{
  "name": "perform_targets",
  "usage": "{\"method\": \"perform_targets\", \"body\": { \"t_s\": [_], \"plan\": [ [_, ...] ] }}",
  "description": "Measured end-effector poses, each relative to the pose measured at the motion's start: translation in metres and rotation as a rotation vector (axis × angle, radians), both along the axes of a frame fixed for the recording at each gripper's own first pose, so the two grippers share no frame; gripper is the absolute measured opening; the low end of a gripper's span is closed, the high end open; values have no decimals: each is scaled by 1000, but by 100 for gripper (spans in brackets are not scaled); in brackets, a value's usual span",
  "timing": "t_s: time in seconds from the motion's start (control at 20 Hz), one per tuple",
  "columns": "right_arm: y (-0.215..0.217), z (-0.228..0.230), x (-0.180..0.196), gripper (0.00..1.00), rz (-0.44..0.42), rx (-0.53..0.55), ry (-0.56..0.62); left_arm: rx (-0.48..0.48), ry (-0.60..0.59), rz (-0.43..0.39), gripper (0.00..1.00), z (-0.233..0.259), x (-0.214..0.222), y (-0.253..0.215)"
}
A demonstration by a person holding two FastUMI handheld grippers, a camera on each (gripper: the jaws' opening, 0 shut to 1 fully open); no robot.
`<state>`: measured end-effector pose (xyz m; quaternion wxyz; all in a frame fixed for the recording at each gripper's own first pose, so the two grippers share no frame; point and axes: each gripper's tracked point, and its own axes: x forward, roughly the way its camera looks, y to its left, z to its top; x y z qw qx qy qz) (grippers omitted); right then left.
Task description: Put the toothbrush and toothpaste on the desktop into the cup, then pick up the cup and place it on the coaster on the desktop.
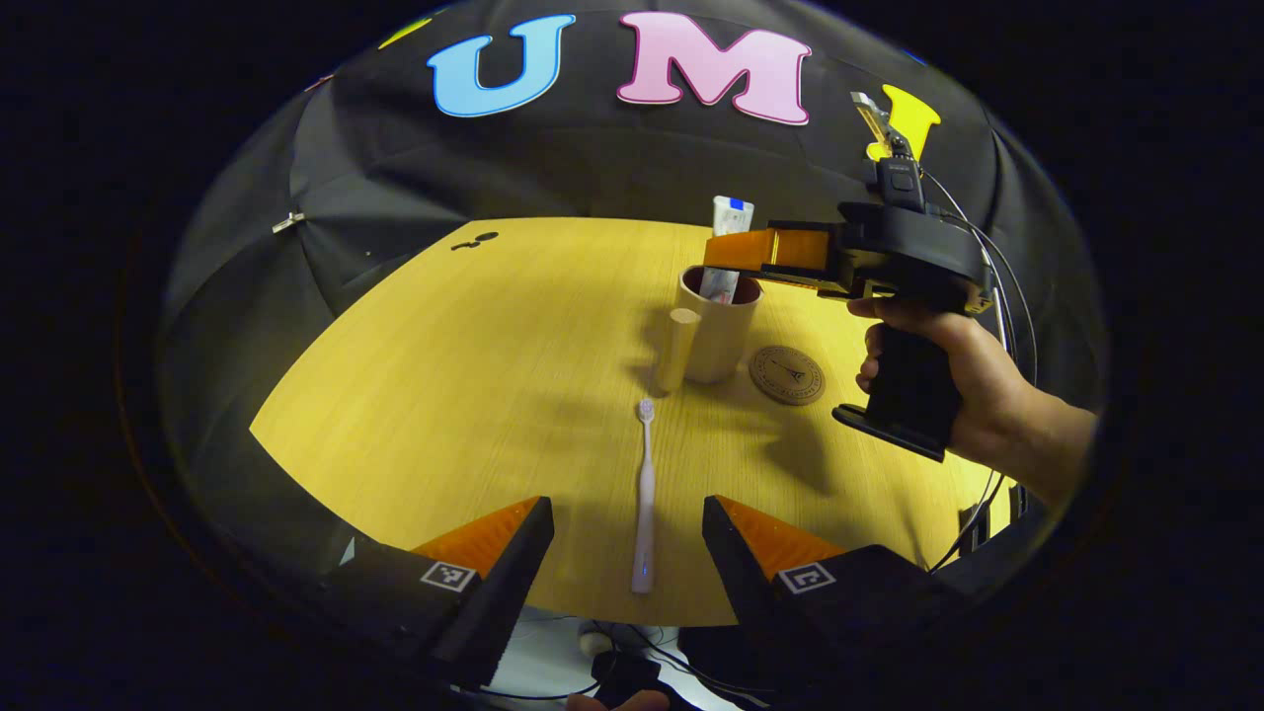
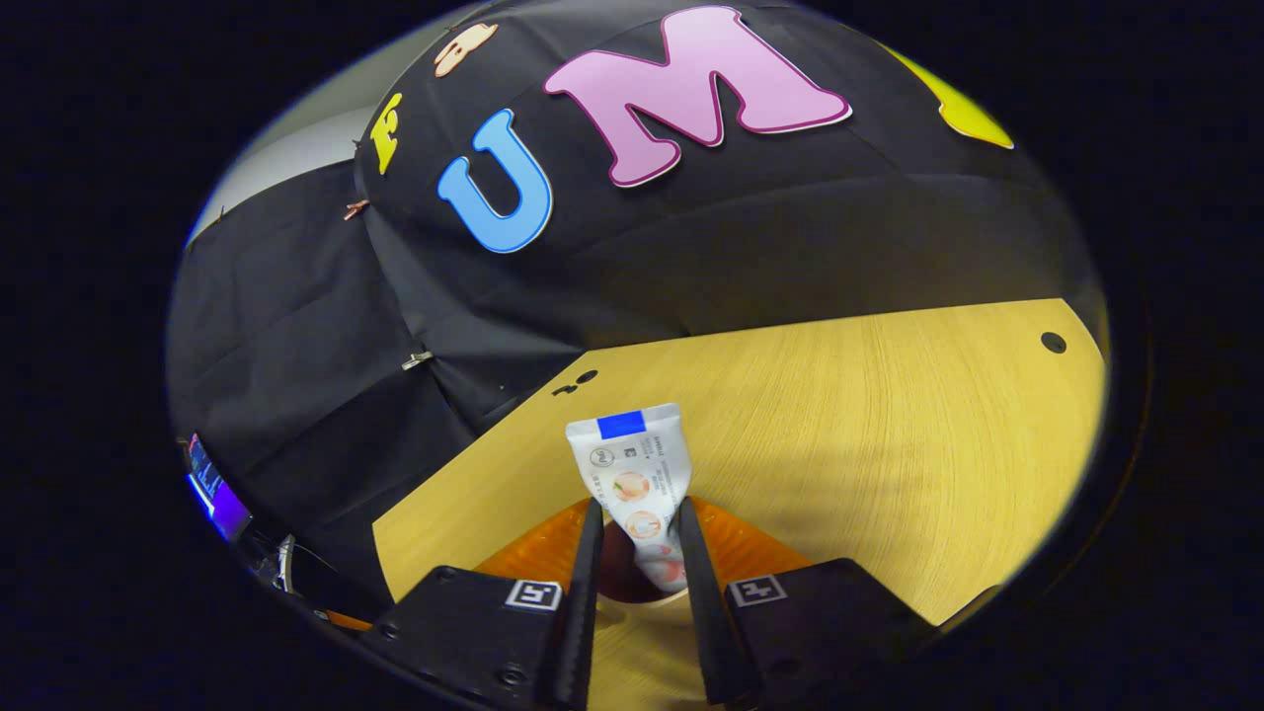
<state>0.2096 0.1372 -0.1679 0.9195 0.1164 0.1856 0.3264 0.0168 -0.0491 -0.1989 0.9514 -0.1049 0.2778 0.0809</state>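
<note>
On the wooden surface [image 1: 474, 375], the cup [image 1: 719, 326] serves as landmark. The left gripper [image 1: 627, 538] hovers well in front of it, jaws wide, astride the handle end of the toothbrush [image 1: 645, 504], which lies flat, bristles pointing toward the cup. The toothpaste [image 2: 637, 479] stands upright in the cup, and the right gripper [image 2: 637, 553], above the cup's rim, has its jaws narrow around the tube. The coaster [image 1: 786, 374] lies just right of the cup, near the hand [image 1: 973, 395].

On the table [image 1: 444, 375], the toothpaste [image 1: 729, 247] stands in the cup [image 1: 719, 331] toward the far edge; the coaster [image 1: 786, 374] lies just right, the toothbrush [image 1: 645, 504] toward the near edge.
</note>
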Motion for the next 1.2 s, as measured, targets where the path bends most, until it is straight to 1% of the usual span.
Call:
{"method": "perform_targets", "body": {
  "t_s": [0.05,0.15,0.2,0.3,0.55,0.8,0.85,0.9,1.0,1.1,1.2],
  "plan": [
    [-2,3,-2,39,6,12,2,-6,14,-4,95,-4,5,-3],
    [-7,10,-7,60,13,38,13,-13,45,-3,95,-10,13,-5],
    [-12,15,-9,50,13,51,16,-14,57,-1,95,-13,18,-5],
    [-24,22,-10,50,11,69,17,-11,86,-5,95,-21,29,-6],
    [-87,23,-7,49,-31,58,29,28,176,-24,93,-36,47,-4],
    [-146,19,-11,49,-78,35,45,20,275,-85,89,-57,62,-11],
    [-156,21,-11,50,-90,42,47,2,309,-94,84,-63,60,-14],
    [-164,23,-11,49,-101,48,52,-10,315,-96,81,-61,62,-15],
    [-178,25,-12,50,-119,55,55,-5,328,-108,77,-64,62,-14],
    [-190,23,-11,49,-133,56,57,4,351,-128,64,-62,64,-11],
    [-200,21,-11,49,-145,61,67,14,369,-105,36,-59,71,-5]
  ]
}}
